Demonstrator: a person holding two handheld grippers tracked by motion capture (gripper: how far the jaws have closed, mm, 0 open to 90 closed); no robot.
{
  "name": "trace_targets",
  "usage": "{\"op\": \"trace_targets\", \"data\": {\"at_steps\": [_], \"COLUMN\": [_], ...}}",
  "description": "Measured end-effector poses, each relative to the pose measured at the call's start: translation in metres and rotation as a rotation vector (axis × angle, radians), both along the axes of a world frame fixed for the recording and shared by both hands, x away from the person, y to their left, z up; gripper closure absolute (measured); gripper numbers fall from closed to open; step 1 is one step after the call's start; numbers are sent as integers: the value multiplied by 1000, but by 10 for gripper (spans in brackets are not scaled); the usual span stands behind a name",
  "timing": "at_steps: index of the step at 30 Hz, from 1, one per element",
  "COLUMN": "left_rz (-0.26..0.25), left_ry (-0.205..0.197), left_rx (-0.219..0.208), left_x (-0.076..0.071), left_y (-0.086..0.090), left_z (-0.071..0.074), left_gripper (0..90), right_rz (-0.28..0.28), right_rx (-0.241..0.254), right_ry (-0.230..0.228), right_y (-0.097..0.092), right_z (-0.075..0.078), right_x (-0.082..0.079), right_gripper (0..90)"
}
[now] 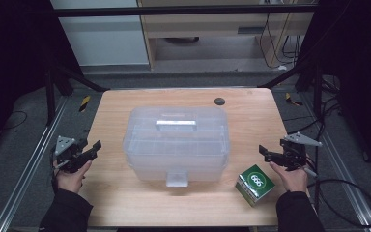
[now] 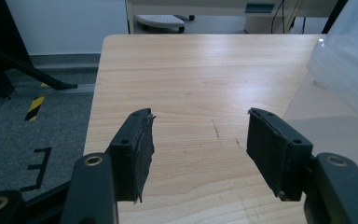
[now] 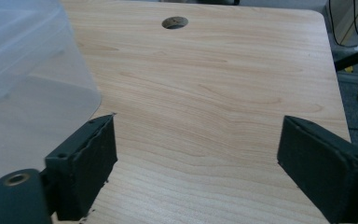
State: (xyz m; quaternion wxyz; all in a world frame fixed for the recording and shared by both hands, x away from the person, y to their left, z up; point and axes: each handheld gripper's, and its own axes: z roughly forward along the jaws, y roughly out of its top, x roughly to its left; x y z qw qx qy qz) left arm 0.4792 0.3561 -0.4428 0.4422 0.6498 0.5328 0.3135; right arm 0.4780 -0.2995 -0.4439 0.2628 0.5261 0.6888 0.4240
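A clear plastic storage box (image 1: 176, 142) with a lid, a top handle and a front latch stands in the middle of the wooden table (image 1: 125, 198). Its side also rises at the edge of the left gripper view (image 2: 349, 60) and of the right gripper view (image 3: 23, 79). A small green carton (image 1: 255, 184) lies near the front right corner. My left gripper (image 1: 92, 149) hovers at the table's left edge, open, with nothing between its jaws (image 2: 200, 149). My right gripper (image 1: 265, 153) hangs at the right edge just behind the carton, open and empty (image 3: 198, 168).
A round cable hole (image 1: 219, 101) sits near the table's far right edge, also in the right gripper view (image 3: 175, 22). Black frame struts and rails flank the table. Cables lie on the floor at the right. A cabinet stands behind.
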Motion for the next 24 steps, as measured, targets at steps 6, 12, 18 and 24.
{"op": "trace_targets", "data": {"at_steps": [6, 12, 18, 24], "left_rz": [-19, -44, -62, -69], "left_ry": [17, 11, -11, -23], "left_rx": [11, 27, 51, 51], "left_x": [0, -1, -3, -2], "left_y": [-6, -9, -11, -12], "left_z": [-1, -1, 11, 28], "left_gripper": [393, 372, 326, 304], "right_rz": [46, 84, 115, 96], "right_rx": [-23, -49, -70, -72], "right_ry": [-7, 2, 11, 10], "right_y": [6, 13, 21, 18], "right_z": [3, 5, 10, 11], "right_x": [-2, -3, -3, -2], "right_gripper": [208, 254, 256, 239]}}
